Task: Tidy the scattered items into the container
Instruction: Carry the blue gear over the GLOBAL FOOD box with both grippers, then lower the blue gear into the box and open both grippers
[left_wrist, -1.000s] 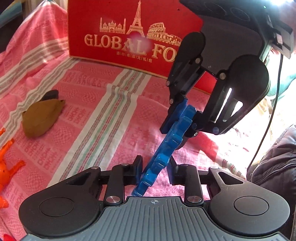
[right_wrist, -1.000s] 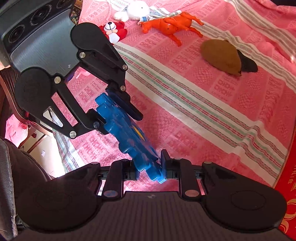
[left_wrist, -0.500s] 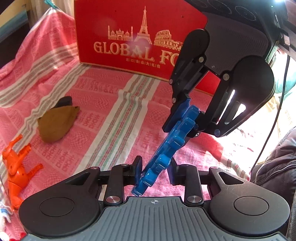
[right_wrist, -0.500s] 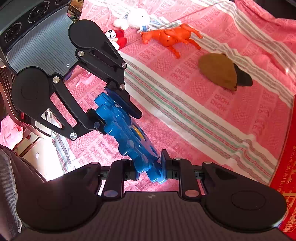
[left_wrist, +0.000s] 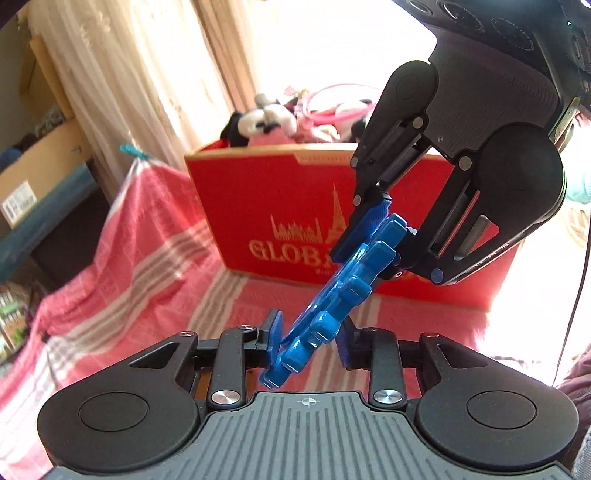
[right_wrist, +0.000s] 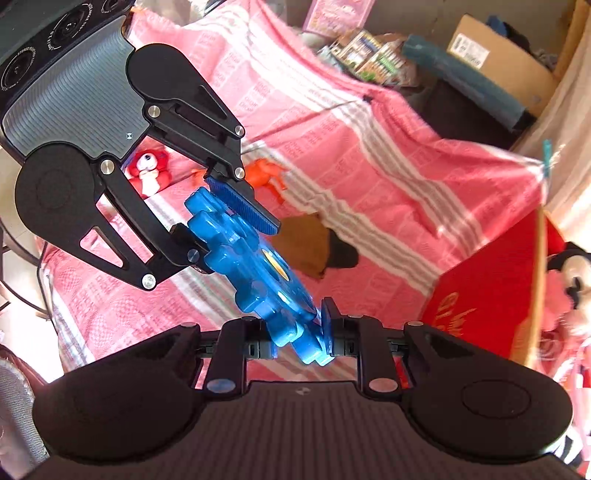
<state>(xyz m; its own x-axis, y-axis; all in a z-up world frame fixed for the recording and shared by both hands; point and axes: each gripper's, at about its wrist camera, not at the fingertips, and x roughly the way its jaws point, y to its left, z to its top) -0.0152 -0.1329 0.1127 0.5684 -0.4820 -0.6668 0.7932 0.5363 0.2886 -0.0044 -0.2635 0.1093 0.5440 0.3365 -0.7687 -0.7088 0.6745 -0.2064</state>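
Left wrist view: blue gear-shaped toy (left_wrist: 325, 306) is held at both ends. Left gripper (left_wrist: 308, 341) jaws are opening, toy between them, right pad clear, contact uncertain; right gripper (left_wrist: 373, 240), at 1 o'clock, is clamped on the far end. Red cardboard box (left_wrist: 280, 206) at 12 o'clock, plush toys (left_wrist: 266, 123) inside, is likely the drop target.

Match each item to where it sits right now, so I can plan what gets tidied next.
Items:
1. blue toy
2. brown pouch
3. black-and-white plush
4. orange toy animal

Places:
A. in the red box
B. raised off the pink cloth
C. on the cloth, close to the red plush
D. on the cloth, closer to the red box

Pairs: 1-B, 2-D, 3-A, 4-C
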